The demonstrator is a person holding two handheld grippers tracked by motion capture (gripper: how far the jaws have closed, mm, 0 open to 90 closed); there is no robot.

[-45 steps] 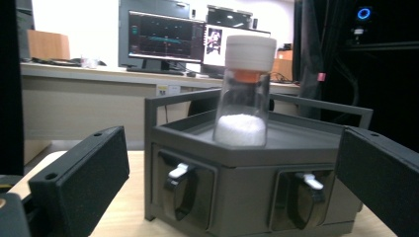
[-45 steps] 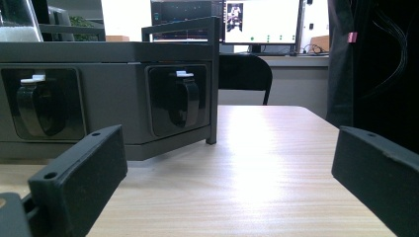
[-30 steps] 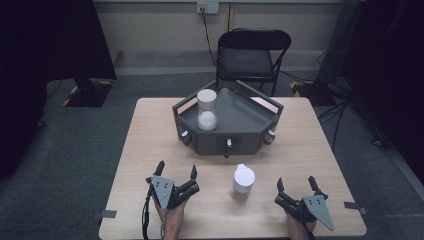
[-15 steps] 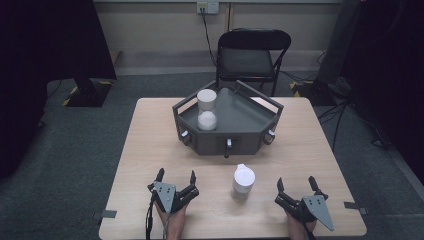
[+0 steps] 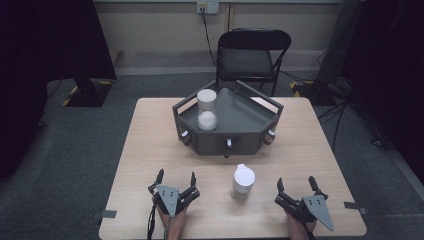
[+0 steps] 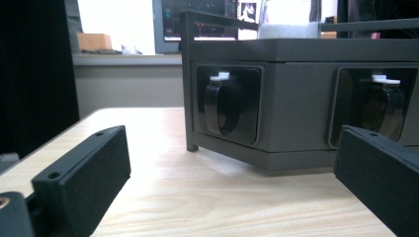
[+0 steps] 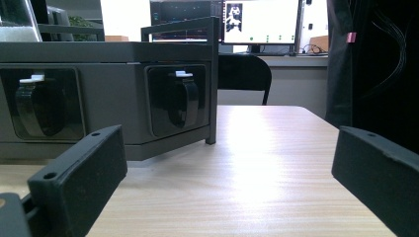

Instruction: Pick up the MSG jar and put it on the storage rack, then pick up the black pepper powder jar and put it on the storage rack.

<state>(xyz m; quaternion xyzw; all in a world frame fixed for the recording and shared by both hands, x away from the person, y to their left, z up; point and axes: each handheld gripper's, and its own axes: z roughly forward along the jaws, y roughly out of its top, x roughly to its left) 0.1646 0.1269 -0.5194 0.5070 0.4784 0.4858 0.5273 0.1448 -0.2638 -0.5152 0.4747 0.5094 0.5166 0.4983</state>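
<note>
My left tool (image 5: 176,180) and right tool (image 5: 296,187) rest wide apart on the worktop (image 5: 145,150), holding nothing. The white cup (image 5: 243,179) stands between them, at my twelve o'clock, the grey tray (image 5: 250,117) beyond it.

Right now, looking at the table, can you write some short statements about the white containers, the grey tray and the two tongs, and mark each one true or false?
1. Both tongs, left and right, are open and hold nothing. True.
2. The white jar on the table stands between the two tongs. True.
3. The grey tray is empty. False: a white cylinder and a white ball-topped container stand in its left part.
4. The white jar lies on its side. False: it stands upright.
5. The left tongs touch the tray. False: bare table lies between them.
</note>
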